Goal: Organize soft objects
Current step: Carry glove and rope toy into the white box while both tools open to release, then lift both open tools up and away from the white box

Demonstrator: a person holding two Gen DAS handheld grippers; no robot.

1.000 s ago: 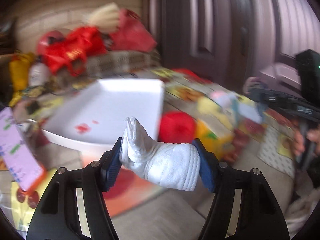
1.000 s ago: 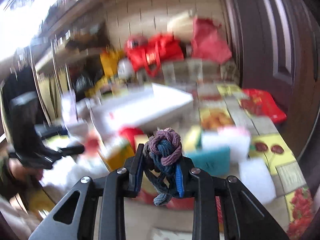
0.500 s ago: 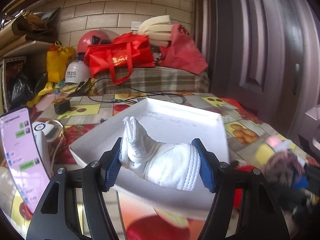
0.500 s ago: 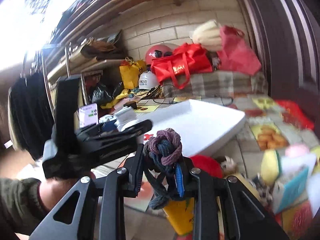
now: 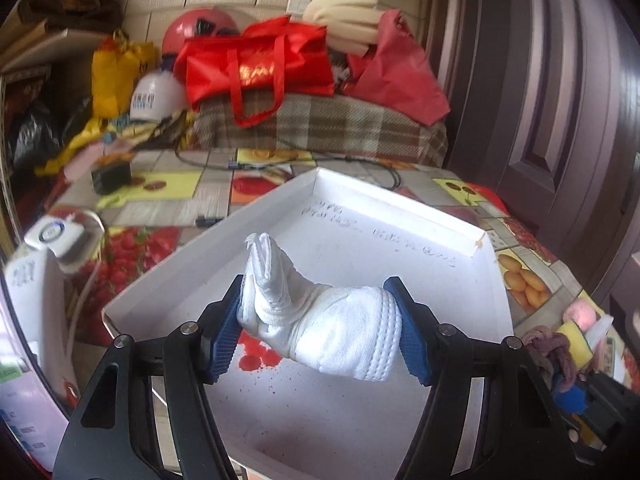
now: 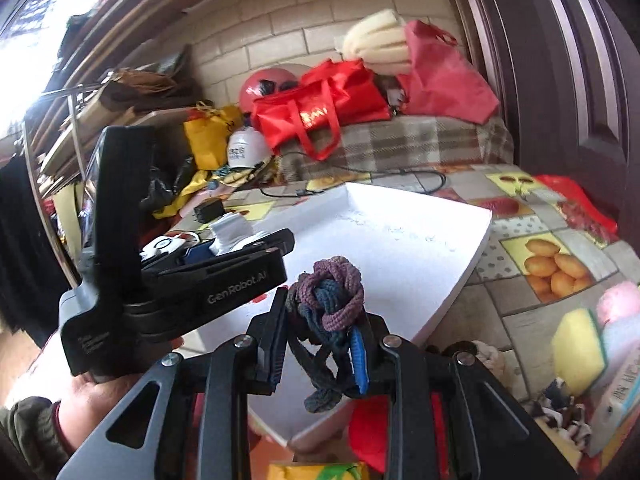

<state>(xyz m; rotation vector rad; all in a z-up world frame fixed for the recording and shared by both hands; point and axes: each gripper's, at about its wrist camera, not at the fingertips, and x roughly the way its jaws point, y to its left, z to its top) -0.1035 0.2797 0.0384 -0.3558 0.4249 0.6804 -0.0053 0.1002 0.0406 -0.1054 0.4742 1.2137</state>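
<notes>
My left gripper (image 5: 320,330) is shut on a white glove (image 5: 320,324) and holds it above the shallow white tray (image 5: 400,208). My right gripper (image 6: 320,344) is shut on a knotted purple and blue rope (image 6: 328,300), held over the tray's near right edge (image 6: 452,280). In the right wrist view the left gripper (image 6: 224,252) reaches over the tray from the left, with the glove (image 6: 230,232) in it. The rope also shows at the right edge of the left wrist view (image 5: 548,352).
Yellow and pink sponges (image 6: 584,340), a red soft object (image 6: 368,428) and other soft toys lie on the patterned tablecloth right of the tray. Red bags (image 5: 256,60), a plaid cushion (image 5: 320,128), a cable and a black box (image 5: 110,176) sit behind. A dark door stands at right.
Both grippers swung left from the pile of soft things to above the white tray, each keeping hold of its object. The tray looms larger and closer now.
</notes>
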